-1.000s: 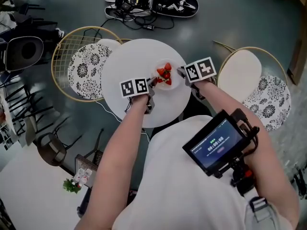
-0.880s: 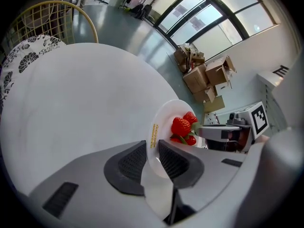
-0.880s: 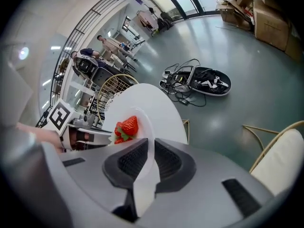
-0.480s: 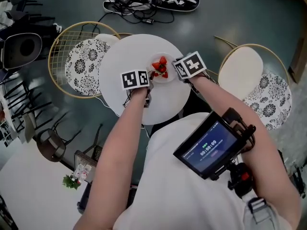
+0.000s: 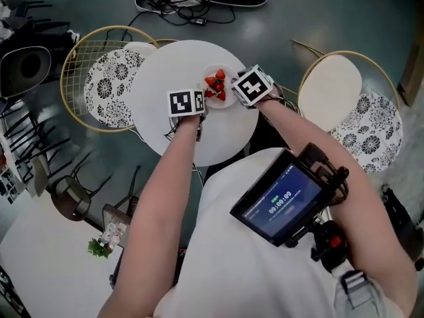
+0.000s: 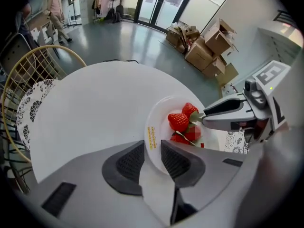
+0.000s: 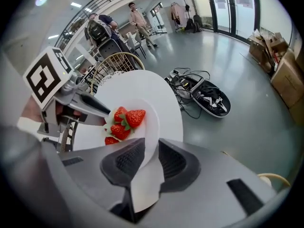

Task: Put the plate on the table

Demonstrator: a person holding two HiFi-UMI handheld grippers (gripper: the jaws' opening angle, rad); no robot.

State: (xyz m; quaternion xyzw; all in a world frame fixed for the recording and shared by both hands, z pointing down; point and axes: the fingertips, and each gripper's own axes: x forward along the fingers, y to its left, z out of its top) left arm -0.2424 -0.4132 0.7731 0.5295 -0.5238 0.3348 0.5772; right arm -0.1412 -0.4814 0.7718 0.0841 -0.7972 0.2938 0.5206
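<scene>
Two grippers hold a plate (image 5: 219, 77) of strawberries (image 5: 216, 85) over a round table (image 5: 165, 71).
The left gripper (image 6: 152, 158) has its jaws clamped on the plate's left rim, and the right gripper (image 7: 151, 158) has its jaws clamped on the opposite rim. The white plate lies between them over the table's far side. Whether it touches the tabletop cannot be told.

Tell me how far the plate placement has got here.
Done: the plate of strawberries is over the round white table. In hand: left gripper and right gripper each clamp its rim. Left: setting it down, if not touching already, and releasing.
</scene>
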